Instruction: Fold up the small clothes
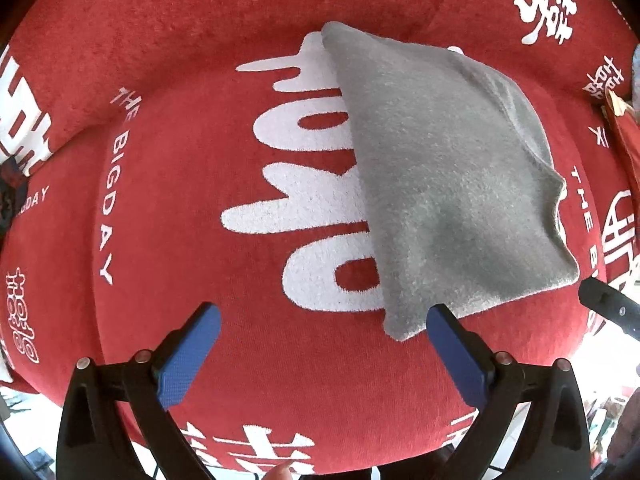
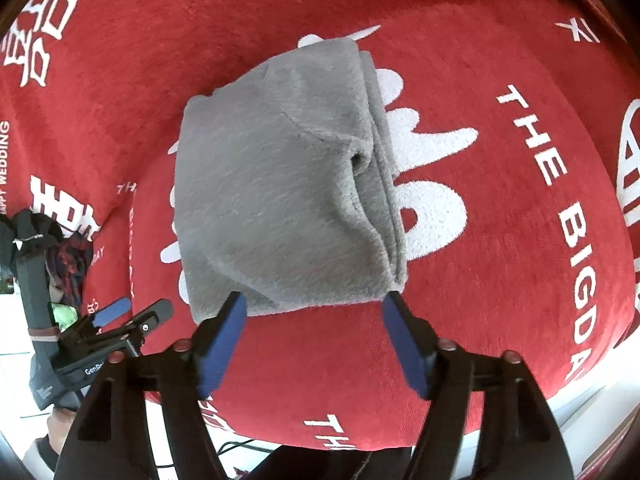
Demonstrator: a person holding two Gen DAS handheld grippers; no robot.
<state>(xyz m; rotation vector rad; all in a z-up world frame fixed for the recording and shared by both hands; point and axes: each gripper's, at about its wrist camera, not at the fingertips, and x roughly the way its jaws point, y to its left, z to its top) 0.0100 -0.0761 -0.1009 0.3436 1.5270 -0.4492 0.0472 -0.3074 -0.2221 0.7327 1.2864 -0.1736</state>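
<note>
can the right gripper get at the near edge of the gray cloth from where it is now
Probably yes. The right gripper is open, its blue fingers straddling the gray cloth's near edge, with nothing between them.

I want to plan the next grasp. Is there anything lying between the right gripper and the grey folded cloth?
Nothing visible does. The right gripper is open, and only bare red blanket shows between its blue fingers, right at the near edge of the grey cloth. The left gripper is open too, off to the side.
</note>
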